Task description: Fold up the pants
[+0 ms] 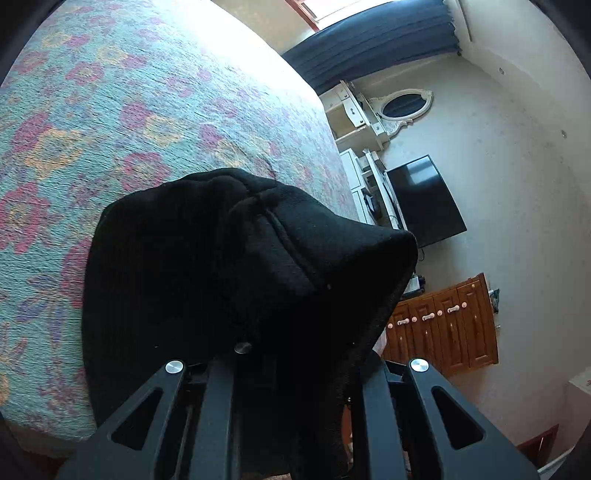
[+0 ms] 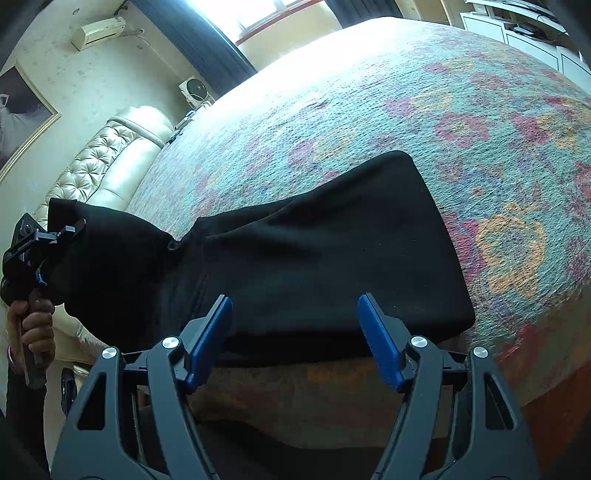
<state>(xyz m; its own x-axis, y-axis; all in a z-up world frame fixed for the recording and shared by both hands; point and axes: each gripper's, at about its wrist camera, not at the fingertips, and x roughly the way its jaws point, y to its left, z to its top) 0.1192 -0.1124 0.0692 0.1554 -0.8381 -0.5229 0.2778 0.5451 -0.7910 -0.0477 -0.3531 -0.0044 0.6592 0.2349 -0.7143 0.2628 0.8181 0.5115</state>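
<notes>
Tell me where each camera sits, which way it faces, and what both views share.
Left wrist: on the left gripper, looking along it over the lifted black pants to the bed, TV and cabinet; its linkage shows, its fingers hidden in cloth.
Right wrist: on the right gripper, open at the bed's near edge, facing the pants, the headboard and the window; a hand holds the left gripper, shut on the pants.
Shared: pants, bed.
</notes>
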